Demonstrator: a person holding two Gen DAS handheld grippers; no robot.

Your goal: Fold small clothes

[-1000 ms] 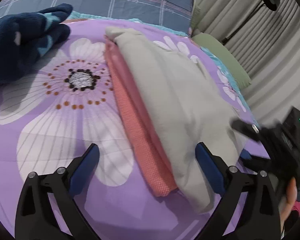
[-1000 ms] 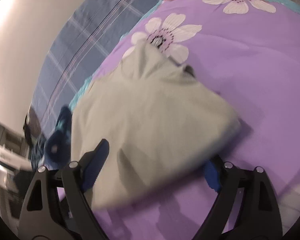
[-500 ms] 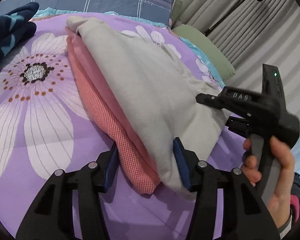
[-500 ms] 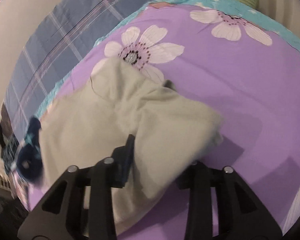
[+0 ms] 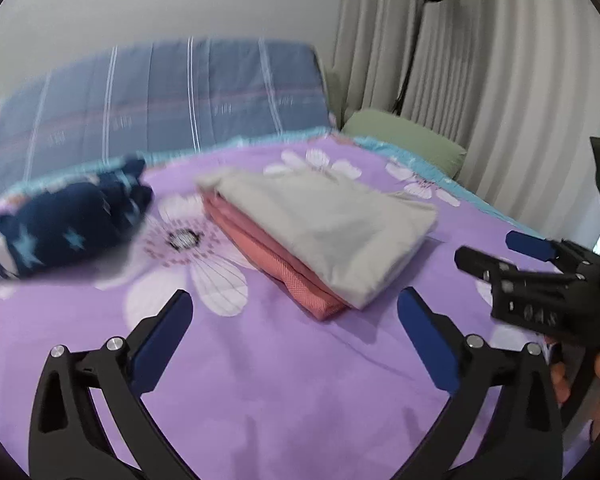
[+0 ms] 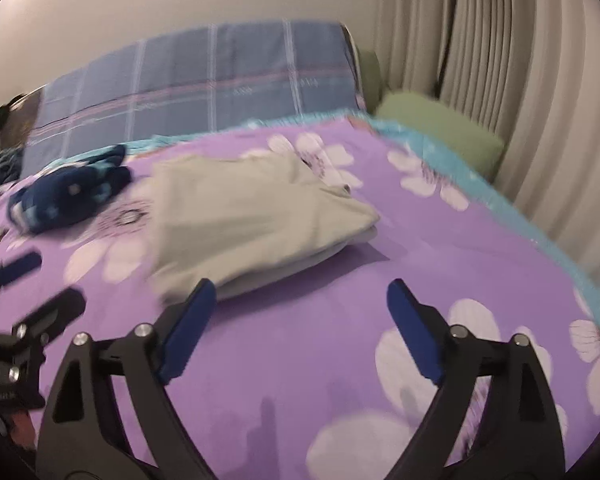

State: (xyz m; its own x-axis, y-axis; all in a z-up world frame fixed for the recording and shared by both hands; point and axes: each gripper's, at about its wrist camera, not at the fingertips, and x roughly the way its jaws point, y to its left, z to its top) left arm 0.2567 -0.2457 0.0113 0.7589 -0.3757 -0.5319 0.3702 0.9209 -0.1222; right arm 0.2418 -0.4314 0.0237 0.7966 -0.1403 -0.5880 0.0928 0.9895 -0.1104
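Two folded clothes sit in one stack on my purple flower bedspread (image 5: pixel 284 400). On the far left lies a dark blue garment with stars (image 5: pixel 60 224), all bunched up, not folded yet. Just to its right is the stack: a pink folded cloth (image 5: pixel 268 256) on the bottom and a grey folded cloth (image 5: pixel 328 220) on top of it. Behind them are a blue plaid pillow (image 5: pixel 160 96) and a green pillow (image 5: pixel 400 136).

My left tongs (image 5: pixel 296 320) are spread wide and hold nothing. The stack lies just ahead of them, a bit past the blue tips, not touching. My right tongs (image 6: pixel 300 312) are spread wide too and hold nothing. From that side the grey cloth (image 6: pixel 252 216) is near the left tip, but I cannot tell if it touches.

I think the blue one comes next. It is well apart from both tongs, over on the left. If I swing across too low, a tip could bump the stack and push the grey cloth off the pink one. The blue one is lumpy, so I might pinch only one layer and drag it into a mess.
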